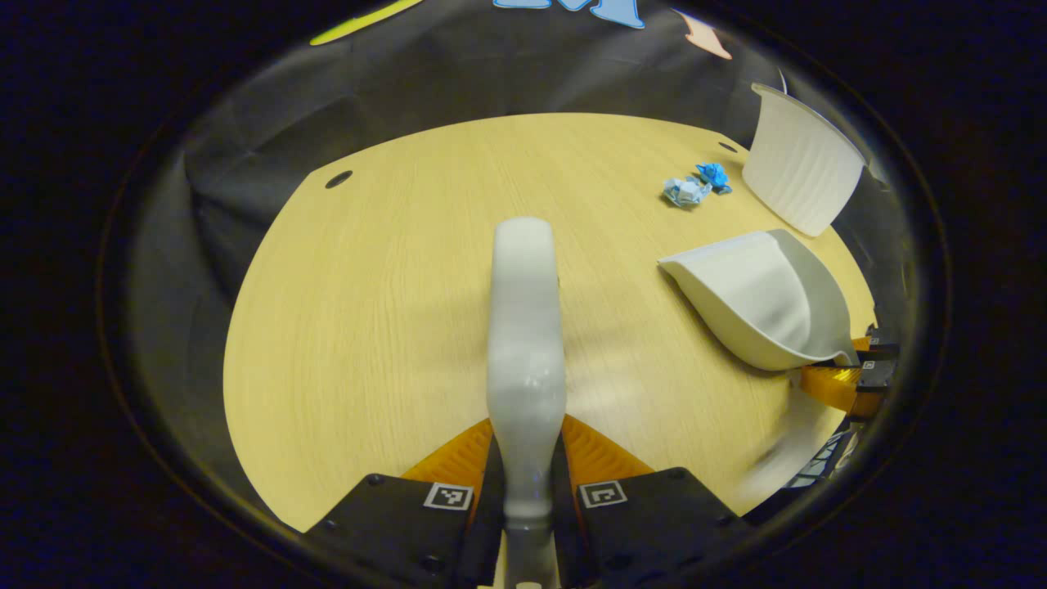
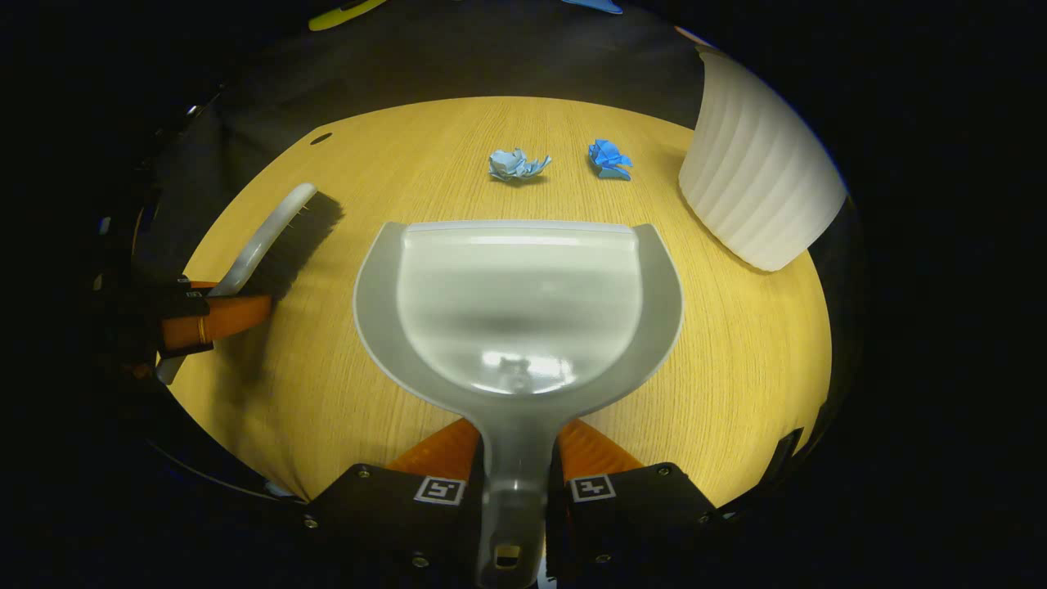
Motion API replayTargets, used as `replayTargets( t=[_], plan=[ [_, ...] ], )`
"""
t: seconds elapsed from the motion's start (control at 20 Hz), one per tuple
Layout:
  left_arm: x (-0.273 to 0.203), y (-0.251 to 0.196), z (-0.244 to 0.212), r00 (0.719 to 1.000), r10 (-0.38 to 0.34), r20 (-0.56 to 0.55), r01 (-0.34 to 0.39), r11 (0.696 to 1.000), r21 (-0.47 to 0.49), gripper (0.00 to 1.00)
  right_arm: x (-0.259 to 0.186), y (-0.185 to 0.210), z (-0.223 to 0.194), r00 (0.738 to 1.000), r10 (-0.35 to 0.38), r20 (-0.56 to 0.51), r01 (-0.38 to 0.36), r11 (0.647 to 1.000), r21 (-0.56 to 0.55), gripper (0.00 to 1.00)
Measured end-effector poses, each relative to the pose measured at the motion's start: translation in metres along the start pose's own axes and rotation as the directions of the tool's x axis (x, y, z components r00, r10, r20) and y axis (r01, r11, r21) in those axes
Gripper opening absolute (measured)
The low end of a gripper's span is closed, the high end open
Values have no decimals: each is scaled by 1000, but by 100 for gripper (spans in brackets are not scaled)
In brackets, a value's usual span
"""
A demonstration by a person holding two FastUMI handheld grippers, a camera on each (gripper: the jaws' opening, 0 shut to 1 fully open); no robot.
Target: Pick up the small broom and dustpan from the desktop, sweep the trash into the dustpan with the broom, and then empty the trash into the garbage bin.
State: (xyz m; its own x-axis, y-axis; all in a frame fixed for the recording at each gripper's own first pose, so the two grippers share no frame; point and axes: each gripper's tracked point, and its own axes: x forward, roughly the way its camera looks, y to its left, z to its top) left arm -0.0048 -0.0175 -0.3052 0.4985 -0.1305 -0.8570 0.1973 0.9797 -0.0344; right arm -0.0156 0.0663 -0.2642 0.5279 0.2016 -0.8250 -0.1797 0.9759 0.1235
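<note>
Left gripper view: the left gripper [image 1: 526,483] sat at bottom centre, its orange fingers [image 1: 458,458] pinching the handle of the small broom [image 1: 526,327]. The broom's white back ran up the middle of the frame, above the wooden table [image 1: 368,311]. At right of frame the dustpan [image 1: 761,298] hung tilted, with the right gripper [image 1: 851,380] at its handle end near the right edge. Two crumpled blue paper scraps [image 1: 695,186] lay on the table in the upper right, close together. The white ribbed garbage bin [image 1: 802,168] stood just beyond them at the table's far right edge.

Right gripper view: the right gripper's fingers [image 2: 593,450] pressed on either side of the dustpan handle at bottom centre. The pan's mouth faced the upper part of the frame. The pale blue scrap [image 2: 517,164] and the darker blue scrap [image 2: 610,159] lay apart from the pan's front lip, toward top centre. The bin filled the upper right. At left of frame the broom showed dark bristles, its handle held in the left gripper at the left edge.
</note>
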Motion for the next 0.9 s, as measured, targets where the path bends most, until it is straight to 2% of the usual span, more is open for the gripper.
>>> replayTargets(
  t=[0.15,0.35,0.45,0.9],
  plan=[
    [8,-4,15,1000,-8,-3,8,1000,22,36,-2,-12,2,1000,7,5,-7,1000,-12,32],
    [33,-26,71,999,-40,22,39,997,63,36,0,-51,11,1000,19,3,-19,1000,-13,32],
    [52,-42,103,998,-58,34,54,992,111,31,2,-69,19,999,34,-2,-34,998,-45,32],
    [109,-109,199,987,-161,18,153,963,224,36,5,-107,43,994,102,-40,-107,980,-168,32]
  ],
)
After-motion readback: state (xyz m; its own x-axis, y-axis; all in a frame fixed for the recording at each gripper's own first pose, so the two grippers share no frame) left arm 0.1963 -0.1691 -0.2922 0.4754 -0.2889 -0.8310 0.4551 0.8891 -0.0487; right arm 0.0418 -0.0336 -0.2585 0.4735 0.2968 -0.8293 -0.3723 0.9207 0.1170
